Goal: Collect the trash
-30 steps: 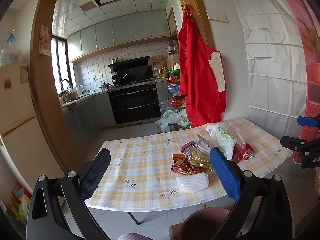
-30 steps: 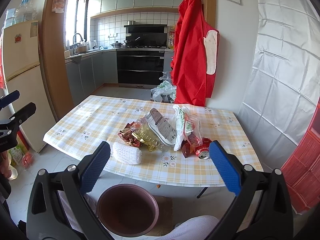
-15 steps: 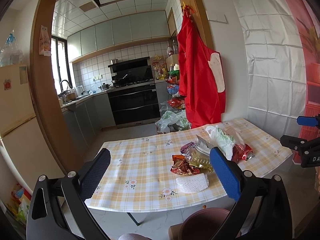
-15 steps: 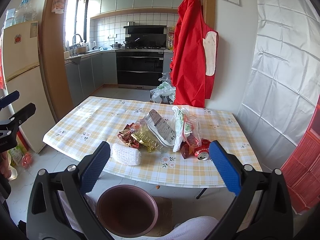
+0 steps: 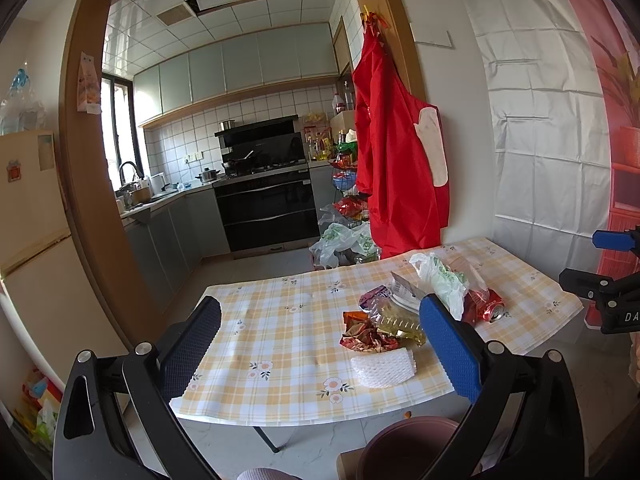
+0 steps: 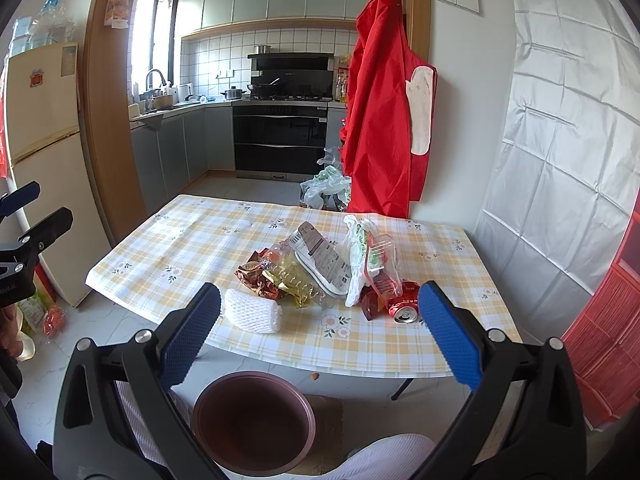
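1. Right wrist view: barely any shift from a second ago; right gripper spread wide, empty, short of the table.
2. Left gripper likewise spread, empty.
3. Trash pile untouched near the table's front edge, above the brown bin; collecting not begun.

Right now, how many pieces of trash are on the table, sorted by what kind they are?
White foam net: 1
Red can: 1
Plastic bag: 1
Clear plastic box: 1
White tray with label: 1
Crumpled wrappers, red-brown and yellow at least; more may be tangled in: 2
Total: 7, all on the table.
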Tool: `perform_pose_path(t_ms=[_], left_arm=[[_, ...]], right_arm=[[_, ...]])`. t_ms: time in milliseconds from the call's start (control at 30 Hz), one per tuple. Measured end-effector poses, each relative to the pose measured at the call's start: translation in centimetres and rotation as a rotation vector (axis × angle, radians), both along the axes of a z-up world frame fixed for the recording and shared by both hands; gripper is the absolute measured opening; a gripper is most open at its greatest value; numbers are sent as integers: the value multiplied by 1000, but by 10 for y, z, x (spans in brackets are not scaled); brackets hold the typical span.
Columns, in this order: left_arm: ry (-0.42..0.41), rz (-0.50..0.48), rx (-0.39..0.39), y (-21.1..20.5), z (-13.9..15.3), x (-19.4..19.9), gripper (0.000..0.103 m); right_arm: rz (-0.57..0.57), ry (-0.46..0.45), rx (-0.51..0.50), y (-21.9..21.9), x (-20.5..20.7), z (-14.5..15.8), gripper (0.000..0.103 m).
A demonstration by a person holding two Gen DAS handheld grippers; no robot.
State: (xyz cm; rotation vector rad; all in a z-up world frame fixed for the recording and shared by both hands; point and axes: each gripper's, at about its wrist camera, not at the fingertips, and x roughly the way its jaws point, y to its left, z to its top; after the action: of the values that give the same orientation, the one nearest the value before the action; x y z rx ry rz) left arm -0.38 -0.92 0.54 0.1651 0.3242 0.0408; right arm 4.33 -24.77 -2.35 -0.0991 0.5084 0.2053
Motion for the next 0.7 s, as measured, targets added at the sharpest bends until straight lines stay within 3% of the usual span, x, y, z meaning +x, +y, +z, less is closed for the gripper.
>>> perform_pose_path(t_ms=[400,700], left_arm=[[-1,-1,-3,0,-1,0,97],[29,-54,-51,1,-1,5,97]], right_arm=[[0,0,-1,1,-1,1,97],[0,3,2,1,-1,1,97]])
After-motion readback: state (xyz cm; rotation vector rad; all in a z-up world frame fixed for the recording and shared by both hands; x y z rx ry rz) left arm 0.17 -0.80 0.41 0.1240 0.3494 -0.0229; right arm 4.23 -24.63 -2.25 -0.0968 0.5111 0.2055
